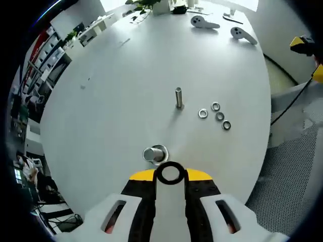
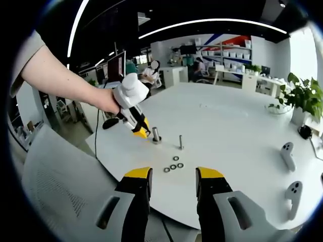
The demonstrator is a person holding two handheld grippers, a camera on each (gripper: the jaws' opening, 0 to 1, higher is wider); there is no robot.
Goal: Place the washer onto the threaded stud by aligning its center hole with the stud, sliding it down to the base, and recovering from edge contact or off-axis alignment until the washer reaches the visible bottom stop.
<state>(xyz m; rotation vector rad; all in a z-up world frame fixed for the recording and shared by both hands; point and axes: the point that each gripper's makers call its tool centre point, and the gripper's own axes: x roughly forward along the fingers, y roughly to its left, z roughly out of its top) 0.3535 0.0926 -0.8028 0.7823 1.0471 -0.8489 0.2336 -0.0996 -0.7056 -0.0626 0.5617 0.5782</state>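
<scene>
The left gripper (image 1: 170,175) pinches a dark washer (image 1: 170,173) between its yellow tips, just above the white table (image 1: 126,91). A short metal piece (image 1: 154,154) stands right beside it. The thin stud (image 1: 178,98) stands farther off, with four spare washers (image 1: 215,115) near it. The right gripper (image 2: 173,174) hangs spread apart, holding nothing.

Open office: round white bench (image 2: 242,126), mesh chair (image 2: 55,186) beside it, shelving (image 2: 229,50) at far wall, potted plant (image 2: 303,96), curved ceiling light strips (image 2: 212,21).

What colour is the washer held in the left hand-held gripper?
Black, best seen in the left gripper view: washer.
</scene>
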